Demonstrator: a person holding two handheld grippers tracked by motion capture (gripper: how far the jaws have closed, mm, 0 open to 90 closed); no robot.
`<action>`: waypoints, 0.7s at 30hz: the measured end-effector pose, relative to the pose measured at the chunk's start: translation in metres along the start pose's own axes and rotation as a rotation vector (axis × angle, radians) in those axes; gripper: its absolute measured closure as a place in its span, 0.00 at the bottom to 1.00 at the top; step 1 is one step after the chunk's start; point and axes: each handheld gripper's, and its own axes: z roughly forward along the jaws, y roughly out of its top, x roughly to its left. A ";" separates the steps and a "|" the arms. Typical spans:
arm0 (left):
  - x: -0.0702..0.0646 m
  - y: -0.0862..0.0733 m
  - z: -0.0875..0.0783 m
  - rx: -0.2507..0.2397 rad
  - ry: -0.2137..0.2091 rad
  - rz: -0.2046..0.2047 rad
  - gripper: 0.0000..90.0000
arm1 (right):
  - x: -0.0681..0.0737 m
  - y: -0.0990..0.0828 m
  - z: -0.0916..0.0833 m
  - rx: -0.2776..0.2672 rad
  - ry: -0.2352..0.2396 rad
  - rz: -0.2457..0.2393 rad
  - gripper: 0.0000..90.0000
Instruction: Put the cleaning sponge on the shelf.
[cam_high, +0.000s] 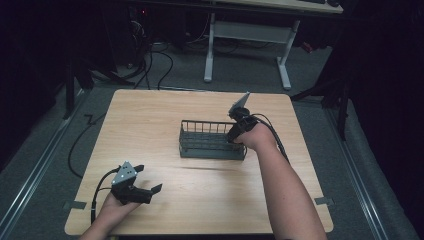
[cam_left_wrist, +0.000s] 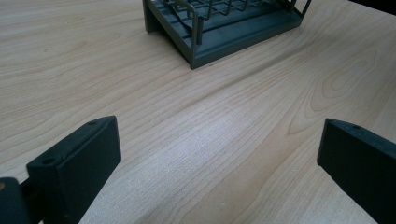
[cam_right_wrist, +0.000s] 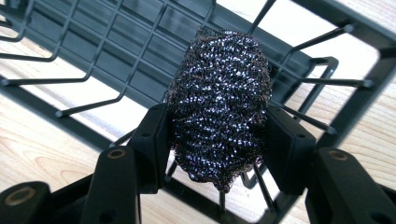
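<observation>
Nearest the person's edge of the table (cam_high: 200, 200), the left claw (cam_high: 150, 181) sits low at the front left, held in the person's left hand (cam_high: 112, 207); its jaws stand wide apart with nothing between them, and its cable (cam_high: 97, 192) loops off toward the table's front left corner. In the left gripper view the two black jaws frame bare wood grain, with the near corner of the rack (cam_left_wrist: 219, 32) farther ahead and well apart from them. Farther in, the grey wire rack (cam_high: 212, 140) stands flat on the table a little beyond the middle, its long side facing the person. The right forearm (cam_high: 285, 190) reaches across the table to the rack's right end, where the right claw (cam_high: 234, 137) points down into the rack, grey plate uppermost. In the right gripper view the right claw (cam_right_wrist: 217, 135) is clamped on a dark steel scouring pad (cam_right_wrist: 219, 102), a pad face pressing each flank; the scouring pad bulges above and below the jaws. It hangs over the rack's wire grid (cam_right_wrist: 140, 56) at a corner; whether it touches the wires cannot be told. Beyond the table, a white desk frame (cam_high: 250, 40) stands on the grey floor (cam_high: 240, 70).
</observation>
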 end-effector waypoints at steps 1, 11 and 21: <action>0.000 0.000 0.000 -0.005 0.002 -0.004 0.00 | 0.001 0.000 0.004 0.009 -0.003 0.006 0.52; 0.000 0.000 0.000 -0.007 -0.003 -0.003 0.00 | 0.000 0.003 0.006 -0.003 -0.030 0.003 0.51; 0.000 0.000 0.000 -0.005 -0.004 -0.004 0.00 | -0.003 0.006 0.006 -0.009 -0.035 0.007 0.47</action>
